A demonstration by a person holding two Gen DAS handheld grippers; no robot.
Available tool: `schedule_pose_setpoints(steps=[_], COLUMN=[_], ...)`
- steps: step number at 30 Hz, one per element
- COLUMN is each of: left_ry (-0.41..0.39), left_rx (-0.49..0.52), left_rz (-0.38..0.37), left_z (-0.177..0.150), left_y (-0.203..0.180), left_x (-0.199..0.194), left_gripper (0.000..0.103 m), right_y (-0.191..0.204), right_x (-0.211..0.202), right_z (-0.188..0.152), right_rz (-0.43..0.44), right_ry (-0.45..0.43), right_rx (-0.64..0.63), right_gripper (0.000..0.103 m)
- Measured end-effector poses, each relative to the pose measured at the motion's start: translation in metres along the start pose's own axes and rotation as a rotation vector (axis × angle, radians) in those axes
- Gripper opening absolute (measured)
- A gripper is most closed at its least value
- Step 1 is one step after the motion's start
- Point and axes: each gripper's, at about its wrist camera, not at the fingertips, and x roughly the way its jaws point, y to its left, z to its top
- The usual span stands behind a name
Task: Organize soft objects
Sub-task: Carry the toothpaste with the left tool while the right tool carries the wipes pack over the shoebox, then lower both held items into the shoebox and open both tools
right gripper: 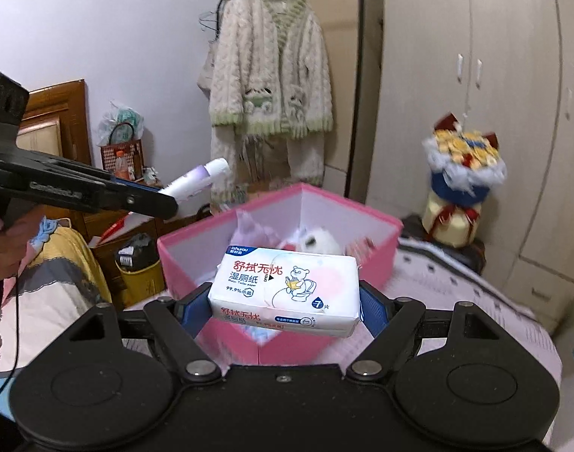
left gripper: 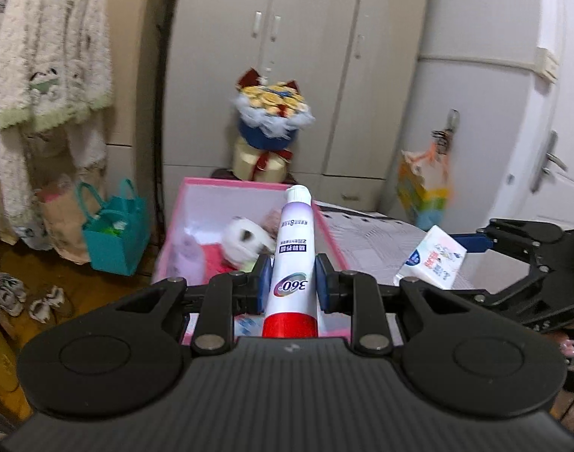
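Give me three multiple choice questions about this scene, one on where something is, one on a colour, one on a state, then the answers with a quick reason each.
1. Where is the white plush toy?
A. inside the pink box
B. hanging beside the cardigan
C. on the floor by the shoes

2. What colour is the wide band at the near end of the toothpaste tube?
A. green
B. red
C. black

3. How is the wet wipes pack held?
A. lying loose on the bed
B. clamped in the right gripper
C. resting inside the box

Answers:
1 A, it lies between the box walls.
2 B, the band next to the camera is red.
3 B, the blue pads press both its ends above the box.
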Motion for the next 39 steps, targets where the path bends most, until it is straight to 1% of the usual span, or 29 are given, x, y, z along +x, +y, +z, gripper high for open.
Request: schedule_pose_setpoints(steps=[3,5,7,12,14,15,17,20,24,28,30,31,33,34,38,39], left_ry=[0.024,0.042,0.060,0.151,0.189,0.202,0.220,0.240,0.244,0.288,0.285,0.277,0.253,0.242,0.213,0.210], left_rx=[-0.015,-0.018,-0.010,-0.038,-0.072,-0.076,-0.069,-0.081,-0.057,-0.097,-0.107,-0.099,-0.090,-0.078,-0.043,-0.038], left_rz=[0.013,0.025,0.055,0.057,0.081,0.100,0.108,0.076,0.083,0.113,0.122,0.120,0.126,0.127,0.140,0.139], left_z=[0.009,0.012,0.018,0.029,0.032,0.034,0.036,0.037,0.034,0.032,0.031,0.030,0.030,0.030,0.030,0.029], left_y=[0.015,0.020,0.025,0.042,0.053,0.058,0.063,0.063,0.056,0.059,0.058,0.057,0.054,0.052,0.045,0.042], left_x=[0.025,0.043,0.064,0.120,0.141,0.151,0.163,0.171,0.173,0.186,0.186,0.182,0.174,0.169,0.147,0.140], left_gripper=[0.024,0.024,0.024,0.024,0.024,0.024,0.024,0.024,0.024,0.025,0.030,0.031,0.040,0.041,0.042,0.045], right_y=[0.000,-0.003,-0.007,-0.020,-0.027,-0.032,-0.040,-0.045,-0.042,-0.041,-0.041,-0.042,-0.041,-0.040,-0.043,-0.044], right_x=[0.028,0.050,0.072,0.127,0.149,0.160,0.178,0.193,0.202,0.210,0.209,0.207,0.198,0.192,0.166,0.160], right_z=[0.011,0.017,0.024,0.042,0.046,0.047,0.047,0.046,0.042,0.040,0.038,0.037,0.036,0.035,0.034,0.033], right_rz=[-0.001,-0.006,-0.006,0.019,0.031,0.031,0.049,0.072,0.066,0.058,0.059,0.056,0.045,0.041,0.038,0.035], right_ry=[-0.012,0.001,0.018,0.128,0.172,0.189,0.223,0.254,0.265,0.283,0.289,0.284,0.264,0.247,0.192,0.177], right_rx=[-0.029,-0.045,-0.053,-0.108,-0.125,-0.110,-0.082,-0.057,-0.070,-0.083,-0.072,-0.063,-0.057,-0.058,-0.026,-0.014], right_gripper=[0.083,0.083,0.083,0.083,0.083,0.083,0.083,0.083,0.084,0.086,0.087,0.087,0.088,0.088,0.088,0.088])
